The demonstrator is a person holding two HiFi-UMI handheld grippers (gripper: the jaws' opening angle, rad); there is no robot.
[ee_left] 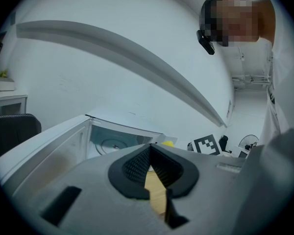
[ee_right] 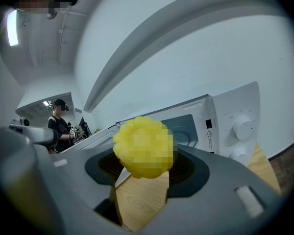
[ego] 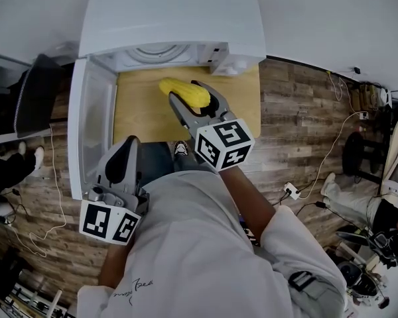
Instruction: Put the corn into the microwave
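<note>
Corn [ego: 182, 91] sits between the jaws of my right gripper [ego: 188, 93], and the jaws are clamped on it, standing wide because the cob is thick. It hangs over the wooden table [ego: 139, 114], just in front of the microwave [ego: 166, 18]; I cannot tell whether its underside touches the wood.

The relation that matters is the cob against the opening [ego: 160, 53]. The long axis of the cob runs roughly along the jaws and sticks out past the tips, a little to the left, so its free end already points at the cavity. In the right gripper view I see the round end of the cob straight on, with the cavity behind it. I judge that the next move is a push forward into the opening, with no need to turn the wrist much.

The door [ego: 93, 131] is swung fully open to the left and does not block this path. The control panel [ego: 232, 61] with its knobs is just right of the opening, so I must not drift to that side.

My left gripper [ego: 128, 146] is farther from the corn, low beside the open door, its jaws closed together on nothing.
</note>
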